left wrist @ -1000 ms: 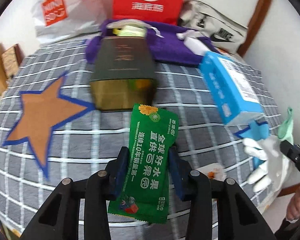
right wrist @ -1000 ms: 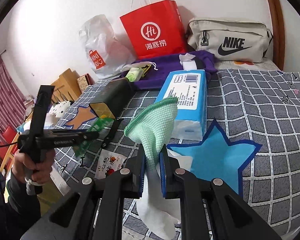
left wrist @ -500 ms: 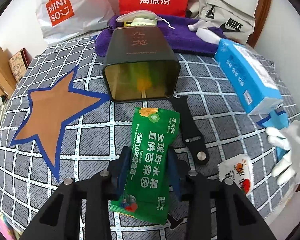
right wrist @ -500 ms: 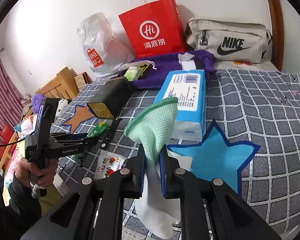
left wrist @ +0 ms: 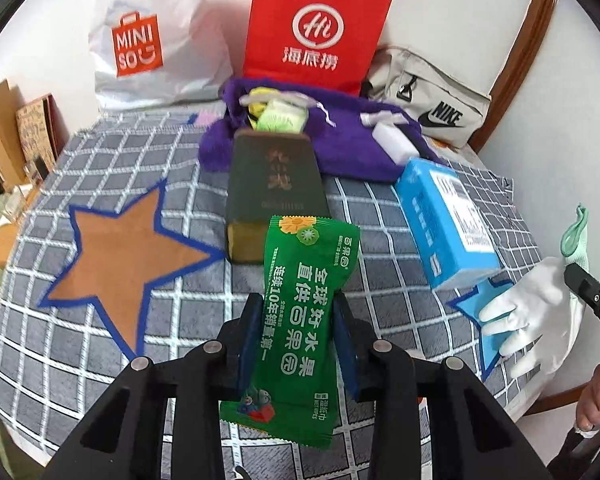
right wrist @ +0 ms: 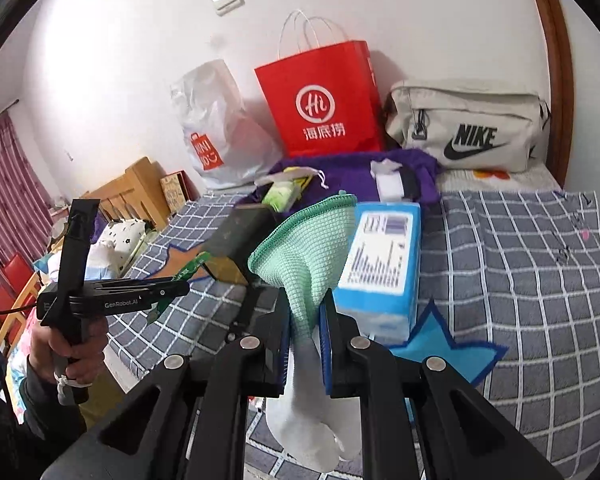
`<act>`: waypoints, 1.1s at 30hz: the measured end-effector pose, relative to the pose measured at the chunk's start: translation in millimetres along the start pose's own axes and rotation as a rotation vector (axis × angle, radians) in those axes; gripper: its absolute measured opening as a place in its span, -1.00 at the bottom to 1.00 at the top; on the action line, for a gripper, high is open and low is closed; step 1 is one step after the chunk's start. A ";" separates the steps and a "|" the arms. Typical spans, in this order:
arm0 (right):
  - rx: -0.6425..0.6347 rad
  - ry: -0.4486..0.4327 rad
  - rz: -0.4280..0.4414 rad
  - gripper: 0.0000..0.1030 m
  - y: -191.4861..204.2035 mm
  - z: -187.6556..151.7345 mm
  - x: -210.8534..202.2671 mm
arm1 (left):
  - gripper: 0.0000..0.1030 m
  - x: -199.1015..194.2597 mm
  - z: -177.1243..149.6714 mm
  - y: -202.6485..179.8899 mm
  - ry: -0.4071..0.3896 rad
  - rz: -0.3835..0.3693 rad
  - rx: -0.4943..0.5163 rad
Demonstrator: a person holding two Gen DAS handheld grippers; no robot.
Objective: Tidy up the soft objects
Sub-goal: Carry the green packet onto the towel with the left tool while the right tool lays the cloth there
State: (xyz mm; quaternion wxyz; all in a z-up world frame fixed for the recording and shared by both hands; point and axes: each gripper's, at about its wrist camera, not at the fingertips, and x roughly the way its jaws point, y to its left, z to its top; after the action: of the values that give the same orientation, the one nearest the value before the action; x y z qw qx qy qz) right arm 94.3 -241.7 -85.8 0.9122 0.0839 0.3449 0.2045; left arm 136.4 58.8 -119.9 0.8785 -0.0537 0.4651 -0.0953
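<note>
Your left hand-held gripper [left wrist: 296, 344] is closed on a green wet-wipes pack [left wrist: 300, 320], gripping it across the middle, top end pointing forward above the checked bed cover [left wrist: 180, 320]. Just beyond the pack lies a dark box [left wrist: 274, 188] on its side, with a brown star patch [left wrist: 120, 256] to its left and a blue tissue pack [left wrist: 446, 224] to its right. Your right hand-held gripper [right wrist: 304, 348] is clamped on a glove [right wrist: 308, 272]: the green cuff fans out above the fingers [right wrist: 282, 344], the white fingers of the glove hang below. It is held over the bed's near edge, beside the tissue pack and a blue star patch [right wrist: 440, 348]. A purple cloth [left wrist: 340, 148] and bags sit by the wall.
</note>
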 end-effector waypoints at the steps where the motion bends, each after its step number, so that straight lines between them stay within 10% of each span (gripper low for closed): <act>1: -0.001 -0.003 0.004 -0.75 0.2 3.4 -0.4 | -0.37 -1.2 2.8 -1.3 -0.004 0.000 0.001; 33: -0.024 -0.020 -0.027 -0.75 0.9 106.1 33.3 | -0.37 -6.5 94.2 -4.1 -0.076 0.013 -0.023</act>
State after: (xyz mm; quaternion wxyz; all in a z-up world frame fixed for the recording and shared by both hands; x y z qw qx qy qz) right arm 187.1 -227.8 -25.9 0.9192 0.0704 0.3345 0.1954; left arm 210.3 56.8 -61.0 0.8954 -0.0645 0.4328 -0.0822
